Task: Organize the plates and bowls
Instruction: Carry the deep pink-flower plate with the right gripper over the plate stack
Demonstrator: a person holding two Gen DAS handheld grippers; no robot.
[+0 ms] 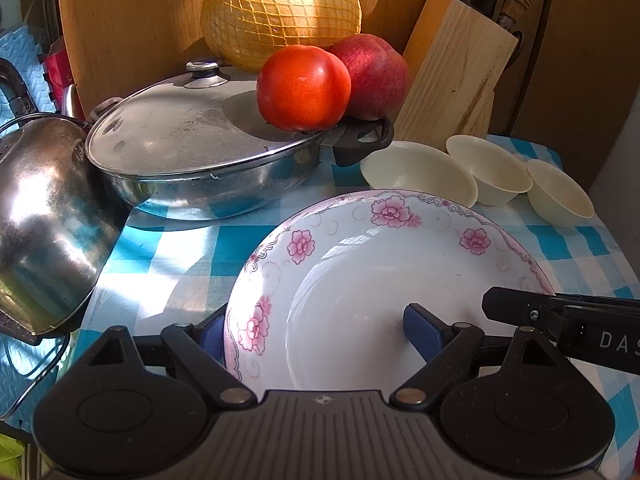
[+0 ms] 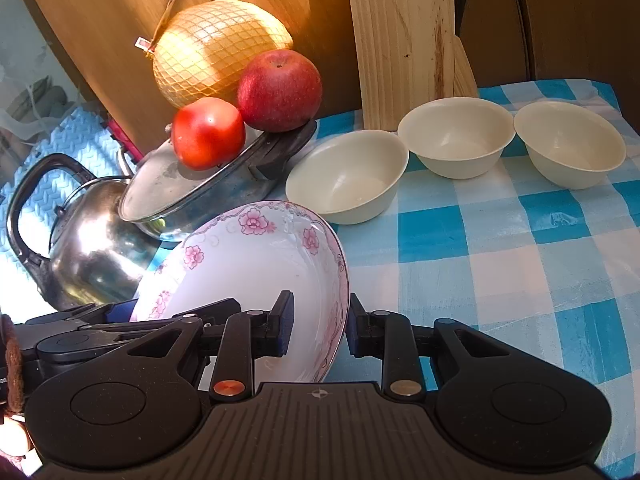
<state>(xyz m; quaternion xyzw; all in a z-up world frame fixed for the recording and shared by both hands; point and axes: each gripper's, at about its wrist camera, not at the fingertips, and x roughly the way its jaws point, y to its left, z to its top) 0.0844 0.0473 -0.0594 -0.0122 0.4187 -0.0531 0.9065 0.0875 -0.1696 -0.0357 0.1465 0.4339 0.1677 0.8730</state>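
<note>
Both claws straddle the flowered plate's rim.

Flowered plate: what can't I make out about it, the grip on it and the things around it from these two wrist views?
- Flowered plate underside, both views: hidden by the plate itself, so whether it clears the tablecloth is unclear.
- Left gripper, left wrist view: its outer pad sits behind the plate's rim, so contact is unclear.
- Pan contents, both views: covered by the lid.
- Knife block top, right wrist view: cut off by the upper edge.
</note>
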